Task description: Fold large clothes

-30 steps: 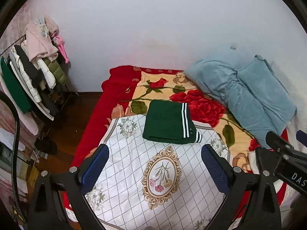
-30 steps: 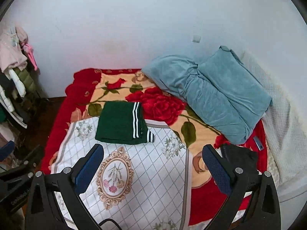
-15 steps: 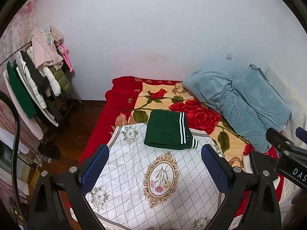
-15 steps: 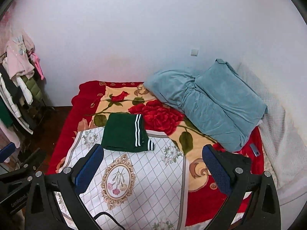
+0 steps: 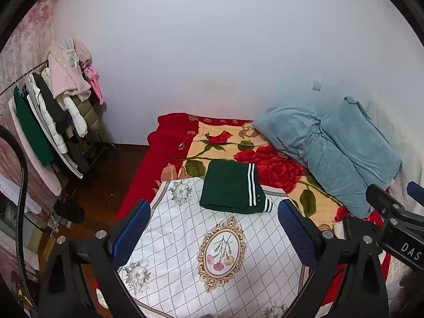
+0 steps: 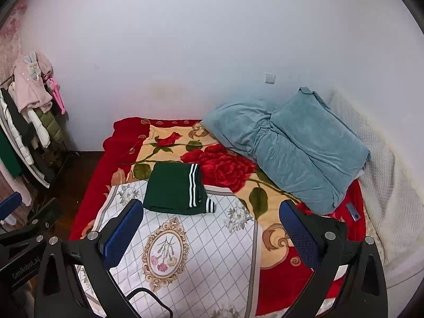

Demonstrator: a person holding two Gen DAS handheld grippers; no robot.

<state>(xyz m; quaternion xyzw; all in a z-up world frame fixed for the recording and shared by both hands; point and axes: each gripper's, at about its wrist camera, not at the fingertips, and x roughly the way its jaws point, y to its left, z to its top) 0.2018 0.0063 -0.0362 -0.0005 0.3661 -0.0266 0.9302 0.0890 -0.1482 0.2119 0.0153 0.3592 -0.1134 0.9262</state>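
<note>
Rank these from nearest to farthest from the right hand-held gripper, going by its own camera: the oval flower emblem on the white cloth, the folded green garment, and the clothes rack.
From the right hand-held gripper:
1. Oval flower emblem, just ahead between the fingers, on the white cloth.
2. Folded green garment, farther up the bed, left of centre.
3. Clothes rack, far left, off the bed by the wall.

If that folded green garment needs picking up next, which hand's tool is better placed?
Probably the left tool: the folded dark green garment with white stripes lies straight ahead between its open fingers. From the right tool, also open and empty, it sits off to the left. Only a slight edge.
</note>
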